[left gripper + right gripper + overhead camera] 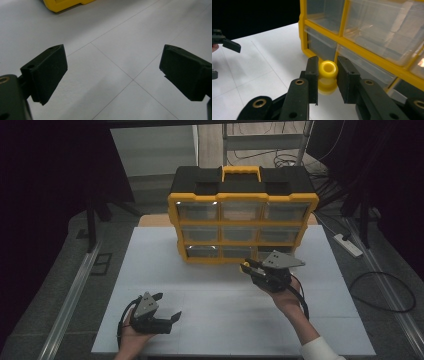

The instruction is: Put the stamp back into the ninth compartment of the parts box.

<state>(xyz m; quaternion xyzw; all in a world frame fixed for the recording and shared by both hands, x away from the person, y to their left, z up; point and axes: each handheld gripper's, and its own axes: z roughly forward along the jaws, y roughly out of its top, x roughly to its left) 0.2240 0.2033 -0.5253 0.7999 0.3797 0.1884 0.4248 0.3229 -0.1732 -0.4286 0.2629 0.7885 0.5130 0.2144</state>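
At the top centre of the high view stands the yellow drawer cabinet (pixel 243 222); below it the right gripper (pixel 248 266) pinches a small yellow spool (pixel 328 72) that could slip, while the left gripper (pixel 167 307) gapes empty

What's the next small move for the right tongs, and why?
Probably ease the right tongs toward the bottom row of the drawer cabinet. They are shut on the yellow spool right in front of it, and a lower right drawer looks open. The left tongs sit open, apart over the table.
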